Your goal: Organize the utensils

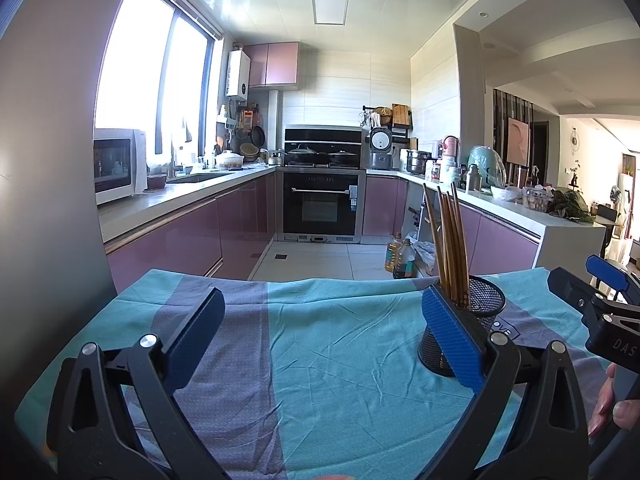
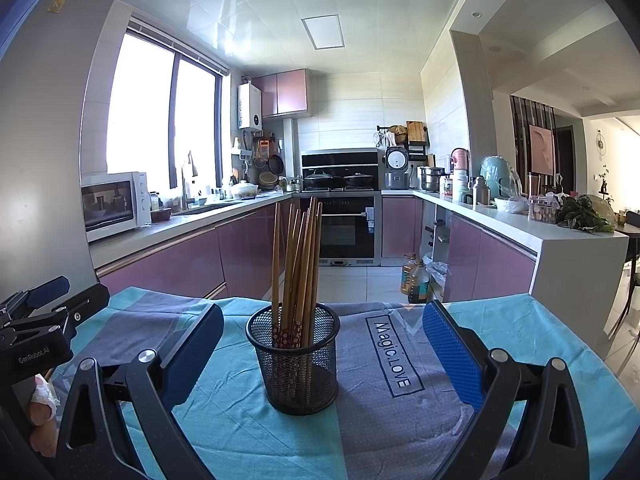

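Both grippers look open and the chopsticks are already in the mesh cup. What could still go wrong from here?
1. The chopsticks stand tall and lean in the mesh cup; a nudge from the open right gripper could tip it.
2. The cup sits on a wrinkled cloth draped over the table edge; the left gripper snagging it might drag the cup.

Daylit kitchen, seen through strong fisheye distortion.

The window (image 1: 156,80) is blown out to white glare; straight lines are bowed near the edges, and dark vignetting is seen in the corners.

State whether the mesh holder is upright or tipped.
Upright: the mesh holder stands on its base on the cloth, chopsticks rising from its open top.
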